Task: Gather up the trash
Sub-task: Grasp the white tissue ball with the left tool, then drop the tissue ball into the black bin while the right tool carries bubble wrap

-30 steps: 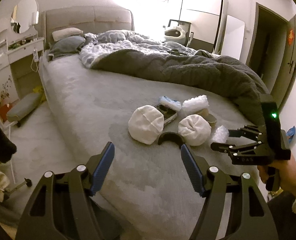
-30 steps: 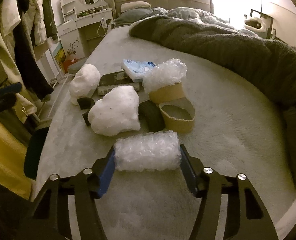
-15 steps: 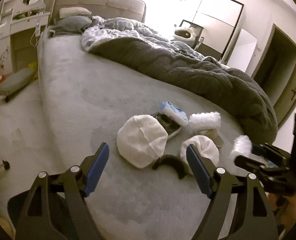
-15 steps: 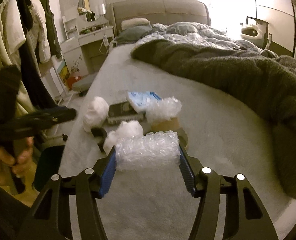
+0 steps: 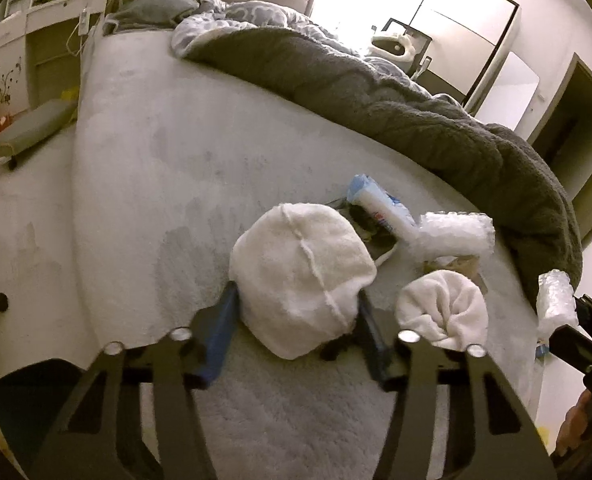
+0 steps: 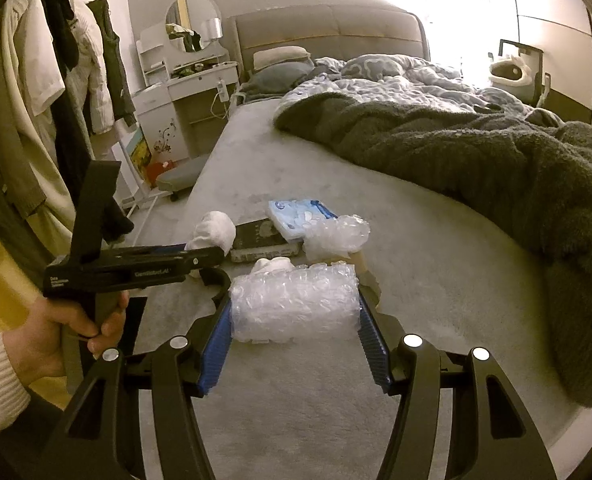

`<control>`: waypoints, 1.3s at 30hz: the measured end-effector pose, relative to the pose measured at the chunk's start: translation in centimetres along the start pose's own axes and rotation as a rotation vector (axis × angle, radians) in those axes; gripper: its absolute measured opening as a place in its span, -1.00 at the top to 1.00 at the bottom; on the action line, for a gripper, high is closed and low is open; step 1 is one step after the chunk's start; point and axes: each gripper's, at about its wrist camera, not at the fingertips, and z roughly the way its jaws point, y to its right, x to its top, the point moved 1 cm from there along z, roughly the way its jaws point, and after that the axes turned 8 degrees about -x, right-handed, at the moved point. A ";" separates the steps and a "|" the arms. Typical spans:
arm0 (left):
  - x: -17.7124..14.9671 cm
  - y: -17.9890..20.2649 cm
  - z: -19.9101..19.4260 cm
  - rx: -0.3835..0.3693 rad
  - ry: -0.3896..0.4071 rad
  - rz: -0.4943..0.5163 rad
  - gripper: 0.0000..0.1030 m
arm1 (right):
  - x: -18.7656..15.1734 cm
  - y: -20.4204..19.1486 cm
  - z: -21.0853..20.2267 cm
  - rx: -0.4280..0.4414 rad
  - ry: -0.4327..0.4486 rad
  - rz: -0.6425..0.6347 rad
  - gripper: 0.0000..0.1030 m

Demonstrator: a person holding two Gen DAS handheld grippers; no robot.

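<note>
Left gripper point(image 5: 296, 316) just closed onto white wad point(image 5: 302, 276), right gripper point(image 6: 293, 316) clenching bubble wrap point(image 6: 293, 304)

The left gripper point(image 5: 296, 320) has dropped down and forward over the bed's point(image 5: 175, 168) near edge, and its jaws, wide apart a moment ago, have just been closing around the larger white wad point(image 5: 302, 276), which now sits between the blue pads point(image 5: 219, 332). The right gripper point(image 6: 293, 320) has lifted its bubble-wrap roll point(image 6: 293, 304) clear of the bed, up above the rest of the litter
</note>
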 end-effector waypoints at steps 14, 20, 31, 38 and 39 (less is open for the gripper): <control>0.2 -1.4 -6.7 0.096 0.115 0.035 0.02 | 0.9 -3.8 0.6 0.052 0.011 -0.018 -0.15; -1.9 -4.6 -8.5 0.187 0.078 0.031 0.02 | 1.4 -7.2 1.6 0.105 0.006 -0.030 -0.15; -6.1 -11.9 -11.4 0.287 -0.025 -0.035 0.02 | 2.4 -15.2 3.6 0.185 -0.024 -0.099 -0.15; -9.0 -16.2 -12.2 0.309 -0.110 -0.103 0.01 | 2.6 -20.0 5.0 0.233 -0.052 -0.127 -0.15; -9.4 -16.6 -12.2 0.311 -0.118 -0.115 0.01 | 2.6 -20.5 5.1 0.240 -0.055 -0.127 -0.15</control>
